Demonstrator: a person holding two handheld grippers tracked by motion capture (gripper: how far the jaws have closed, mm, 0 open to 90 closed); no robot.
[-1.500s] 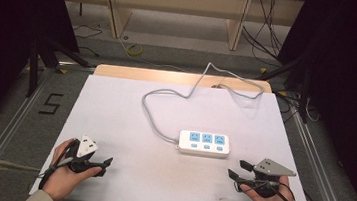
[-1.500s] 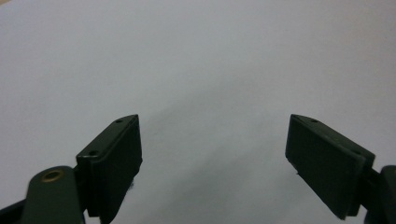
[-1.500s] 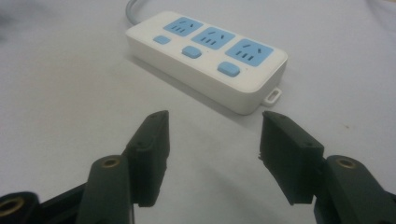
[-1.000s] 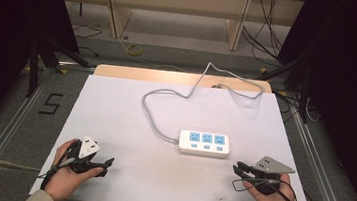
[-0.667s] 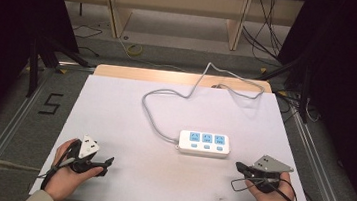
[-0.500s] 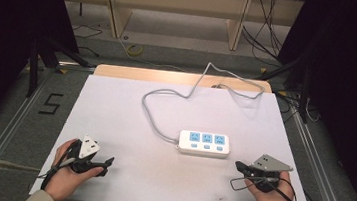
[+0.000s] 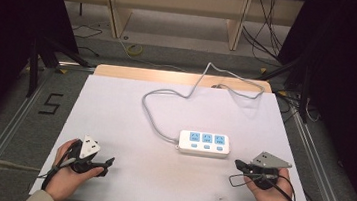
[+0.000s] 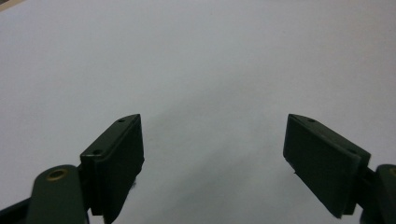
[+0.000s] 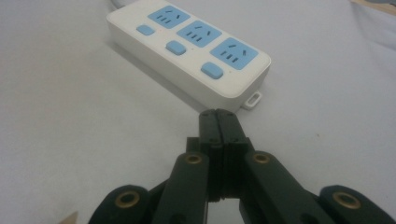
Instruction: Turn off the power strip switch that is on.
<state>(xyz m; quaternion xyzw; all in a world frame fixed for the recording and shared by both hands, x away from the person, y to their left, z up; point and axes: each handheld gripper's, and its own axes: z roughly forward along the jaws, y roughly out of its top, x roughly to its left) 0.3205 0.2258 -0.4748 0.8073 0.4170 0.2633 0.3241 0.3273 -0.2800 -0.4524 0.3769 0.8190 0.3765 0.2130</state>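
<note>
Nearest, the right tool [image 9: 218, 114] has its jaws pressed together on nothing, having just closed, its tip just short of the white power strip [image 9: 189, 51]. The left tool [image 8: 212, 158] stands spread over bare table [image 7: 115, 109]. Farther off, the strip's cord [image 7: 167, 97] loops toward the table's far edge.
</note>
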